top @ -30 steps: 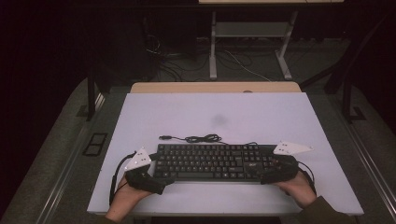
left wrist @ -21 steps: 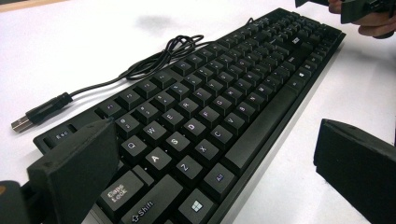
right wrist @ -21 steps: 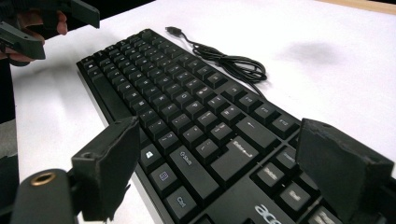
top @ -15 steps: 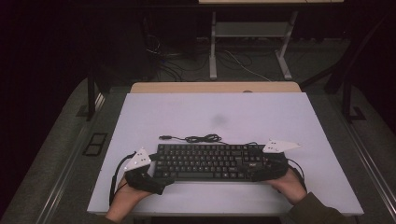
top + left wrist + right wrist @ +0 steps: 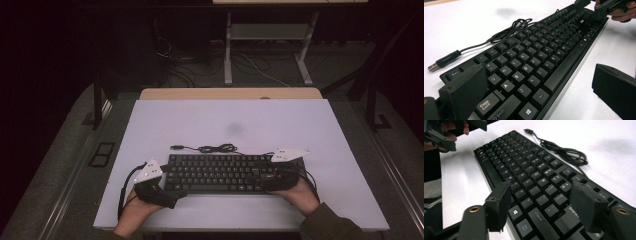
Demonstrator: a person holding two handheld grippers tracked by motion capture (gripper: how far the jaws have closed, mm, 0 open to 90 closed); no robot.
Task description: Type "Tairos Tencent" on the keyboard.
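White table (image 5: 210,120) carries everything, its pale top bare toward the far edge. Black keyboard (image 5: 220,173) lies on it lengthwise near the person's edge, between the two hands. Its cable (image 5: 212,148) sits in a loose coil just behind the far rim, and the plug (image 5: 433,66) rests on the table past the keyboard's left end. Left gripper (image 5: 159,186) is at the keyboard's left end; in the left gripper view its jaws stand wide, one at the far rim by the Caps Lock key, the other off the near edge over the table, neither visibly pressing. Right gripper (image 5: 274,176) is over the right end. Its jaws have just been closing, yet in the right gripper view they are apart above the keys near Shift, gripping nothing, with the keyboard under and between them.
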